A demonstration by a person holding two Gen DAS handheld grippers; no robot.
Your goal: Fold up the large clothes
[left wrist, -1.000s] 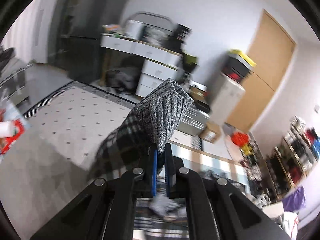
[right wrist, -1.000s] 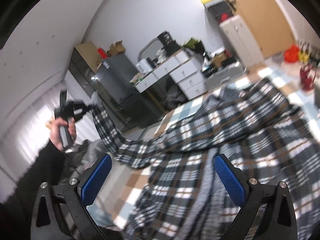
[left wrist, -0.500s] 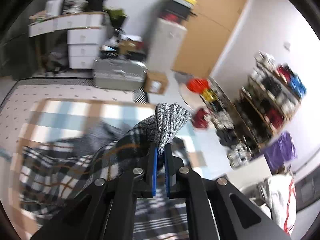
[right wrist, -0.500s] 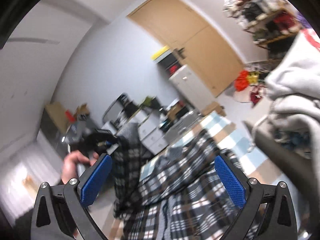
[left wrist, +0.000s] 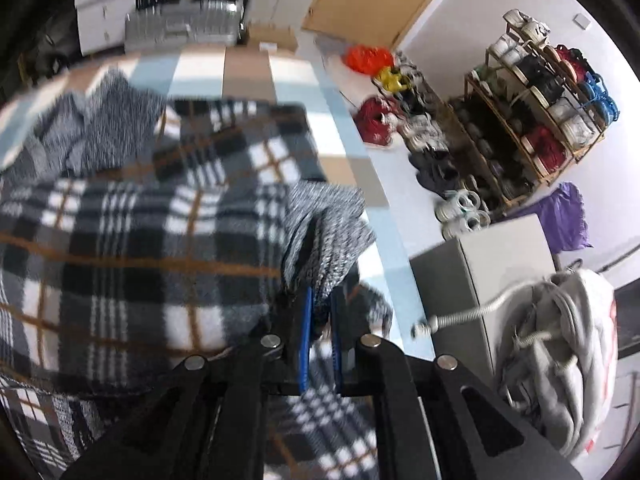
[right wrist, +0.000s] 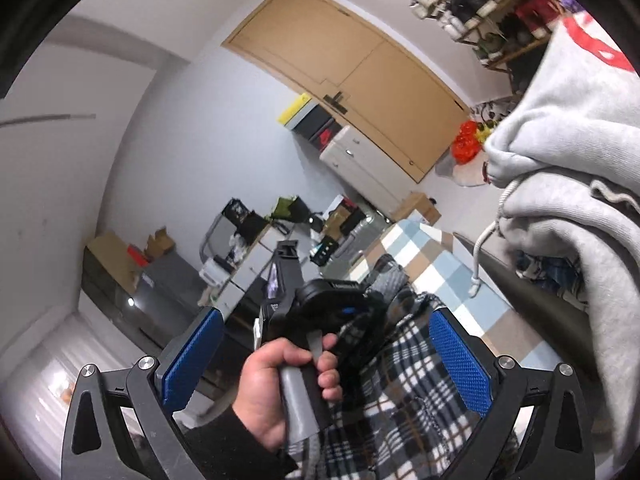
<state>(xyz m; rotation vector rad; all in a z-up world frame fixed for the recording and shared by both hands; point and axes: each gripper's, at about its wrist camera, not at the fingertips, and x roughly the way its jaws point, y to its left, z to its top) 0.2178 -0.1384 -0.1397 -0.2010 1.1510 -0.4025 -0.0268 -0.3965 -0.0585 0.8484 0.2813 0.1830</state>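
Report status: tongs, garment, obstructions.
Left tongs clamped on plaid garment edge, just starting to open. Right tongs open, empty. Grey hoodie heaped at right.

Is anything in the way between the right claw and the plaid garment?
Yes. The person's left hand, gripping the left claw's handle, sits right between the open right claw and the plaid garment. The left claw itself is pinching the garment's grey-lined edge.

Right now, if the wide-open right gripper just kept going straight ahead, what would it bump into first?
Most likely the person's left hand, gripping the left gripper's handle directly between the right gripper pads, with the plaid garment just beside it. Depth is hard to judge through the fisheye.
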